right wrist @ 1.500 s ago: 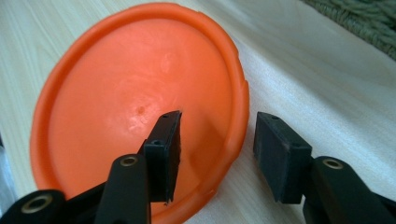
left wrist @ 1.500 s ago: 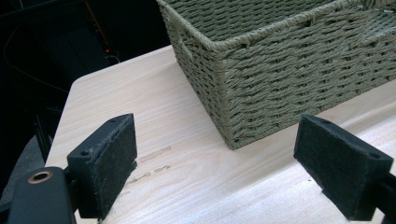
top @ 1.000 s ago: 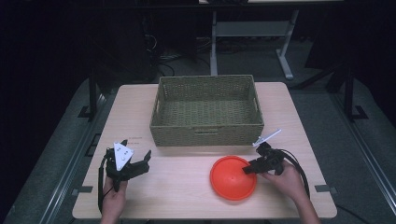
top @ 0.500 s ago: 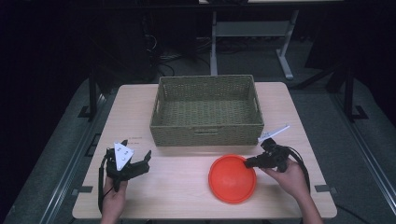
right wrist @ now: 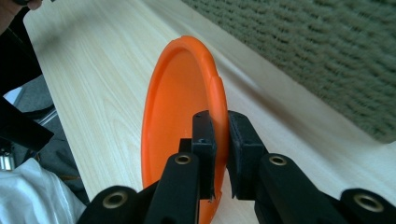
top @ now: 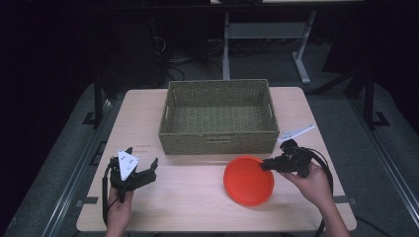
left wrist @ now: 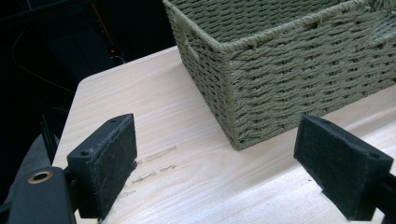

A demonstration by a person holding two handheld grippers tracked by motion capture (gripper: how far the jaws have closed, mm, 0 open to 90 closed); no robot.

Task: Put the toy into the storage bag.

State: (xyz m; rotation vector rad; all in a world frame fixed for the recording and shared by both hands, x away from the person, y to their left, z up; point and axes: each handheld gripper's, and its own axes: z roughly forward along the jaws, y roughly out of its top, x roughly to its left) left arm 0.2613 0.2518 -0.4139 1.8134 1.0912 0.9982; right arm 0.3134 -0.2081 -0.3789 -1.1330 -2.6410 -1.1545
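On the desk, high view: a light wooden desk [top: 197, 197] carries a woven basket [top: 219, 116] at its far middle, and an orange plate [top: 248, 180] lies just in front of the basket's right half.
Right hand-held gripper, high view: the right hand-held gripper [top: 269, 164] meets the plate's right rim, with the right hand [top: 309, 183] behind it.
Left hand-held gripper, high view: the left hand-held gripper [top: 143, 170] sits near the desk's front left, well apart from the plate, jaws spread.
Left gripper view: both black pads stand wide apart with bare desk [left wrist: 187, 177] between them; the basket [left wrist: 289, 60] corner is just ahead.
Right gripper view: the jaws are pressed onto the rim of the orange plate [right wrist: 180, 107], which appears on edge here; the basket [right wrist: 327, 51] wall runs beside it.
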